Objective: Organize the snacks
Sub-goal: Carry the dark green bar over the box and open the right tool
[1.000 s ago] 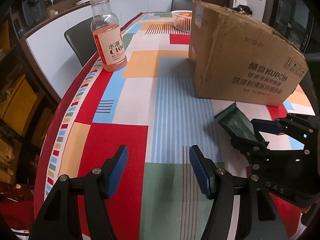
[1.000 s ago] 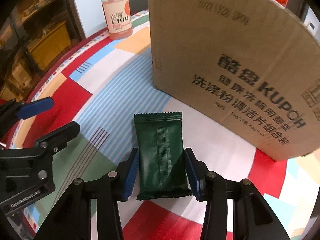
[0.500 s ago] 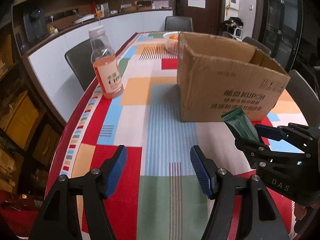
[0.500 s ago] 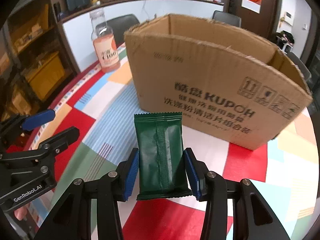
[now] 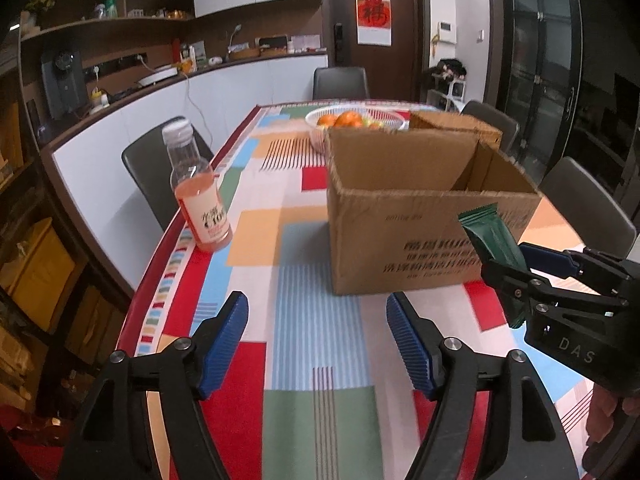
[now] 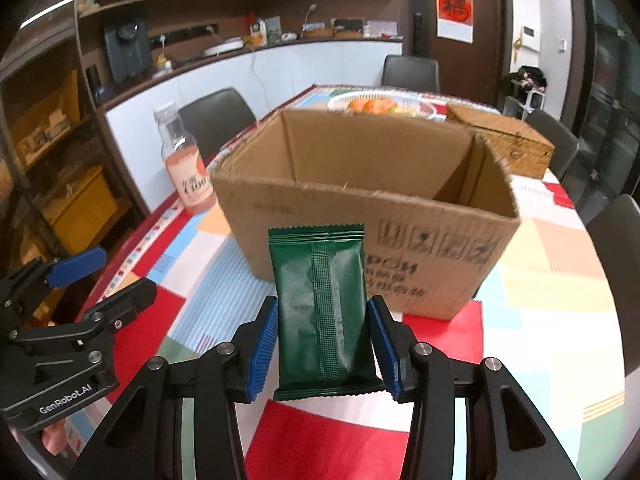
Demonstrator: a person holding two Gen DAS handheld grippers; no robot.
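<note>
Green snack packet (image 6: 322, 312) hides the box's (image 6: 400, 216) lettering.

The box (image 6: 360, 216) stands open-topped, a divider (image 6: 456, 176) inside. Bare bench (image 5: 312, 320) lies before it; a bottle (image 5: 200, 200) stands off to its left.

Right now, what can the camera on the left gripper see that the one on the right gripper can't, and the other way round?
Only the left wrist view shows the green packet side-on, jutting from the right gripper, and the empty gap of the open left gripper.

Only the right wrist view shows the packet's seamed face pinched between blue pads, and the whole woven box.

Both show the open cardboard box, pink drink bottle, white fruit basket and patterned tablecloth.
</note>
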